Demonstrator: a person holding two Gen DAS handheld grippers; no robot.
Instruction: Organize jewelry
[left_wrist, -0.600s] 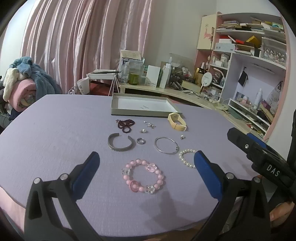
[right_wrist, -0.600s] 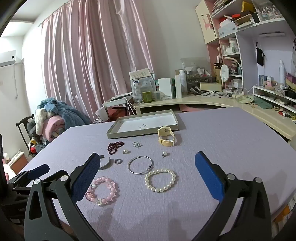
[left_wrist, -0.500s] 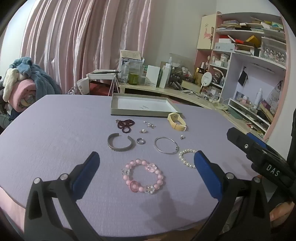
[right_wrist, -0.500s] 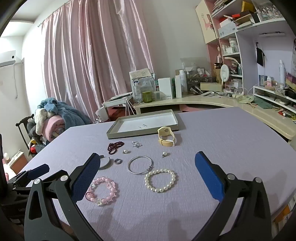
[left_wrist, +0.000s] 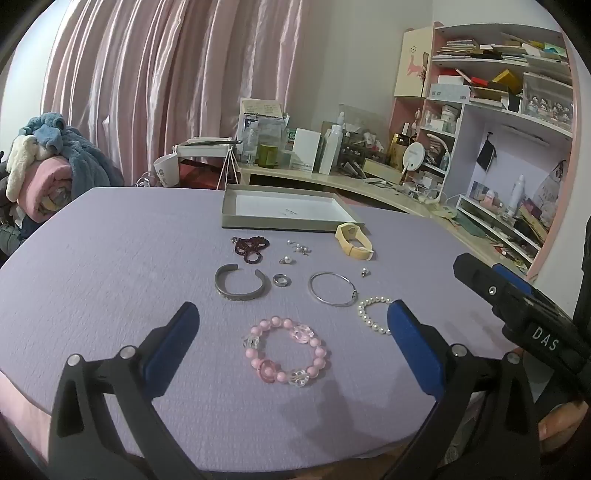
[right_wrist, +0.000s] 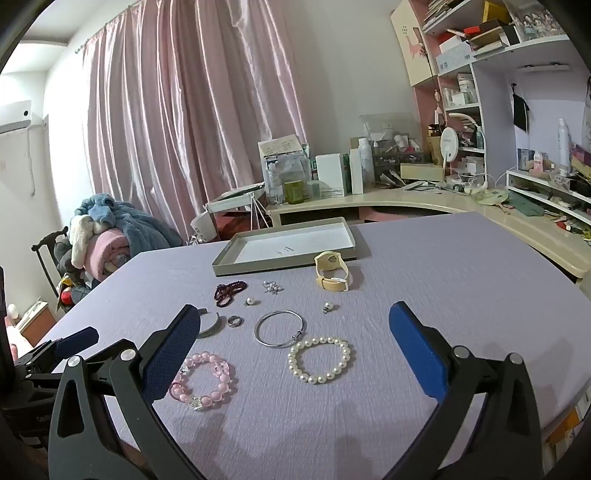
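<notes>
Lavender-clothed table (left_wrist: 110, 295): pink beaded bracelet (left_wrist: 286, 350) near front edge, unpicked; left gripper (left_wrist: 291, 332) and right gripper (right_wrist: 295, 343) spread, empty; first pickup pending, toward grey shallow tray (left_wrist: 284, 212).

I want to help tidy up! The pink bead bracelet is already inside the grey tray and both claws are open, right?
Not quite. The pink bead bracelet is not in the grey tray; it lies on the purple table, near the left claw, as the left wrist view shows. The left claw and the right claw are indeed both open.
</notes>
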